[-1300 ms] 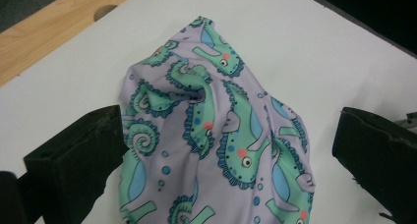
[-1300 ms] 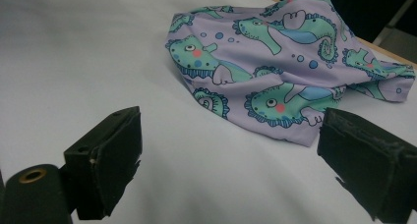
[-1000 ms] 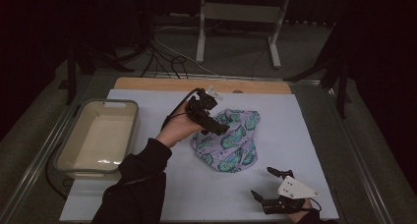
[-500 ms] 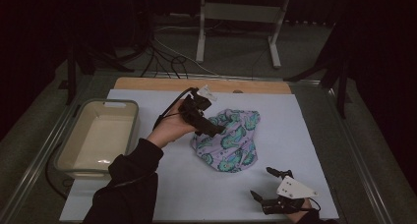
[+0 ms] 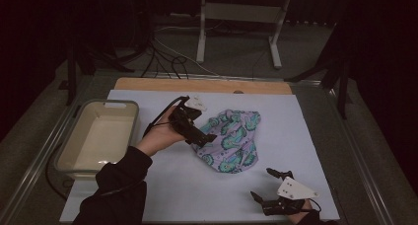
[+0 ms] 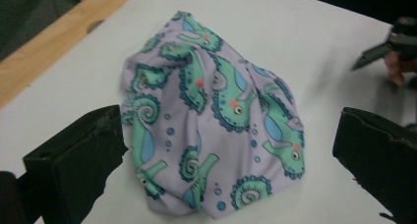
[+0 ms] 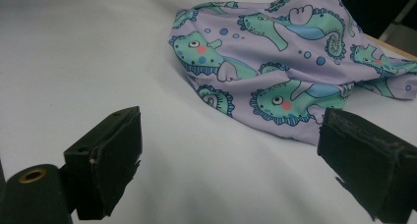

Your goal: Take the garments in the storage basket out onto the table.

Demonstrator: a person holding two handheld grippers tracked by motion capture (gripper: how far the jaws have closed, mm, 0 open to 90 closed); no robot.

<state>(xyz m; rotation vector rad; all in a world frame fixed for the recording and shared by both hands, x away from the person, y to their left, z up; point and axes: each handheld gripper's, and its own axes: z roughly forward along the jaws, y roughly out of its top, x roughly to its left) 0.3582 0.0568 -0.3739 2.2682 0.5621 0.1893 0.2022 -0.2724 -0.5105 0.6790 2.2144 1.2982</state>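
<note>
High view dim overall; surroundings at frame top and edges nearly black, white table sheet (image 5: 305, 136) evenly lit, faint shadows. Left gripper view brighter, printed cloth (image 6: 216, 121) sharp; jaws at bottom corners soft, motion blur at upper right. Right gripper view: cloth sharp, near jaws slightly soft, no glare.

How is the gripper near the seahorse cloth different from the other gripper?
The left gripper is up beside the seahorse cloth, right at its edge; the right gripper sits apart from it, near the front edge of the table. The left gripper's hand and sleeve are in plain sight; the right gripper's hand is mostly out of the picture. Both have open black jaws and hold nothing.
</note>
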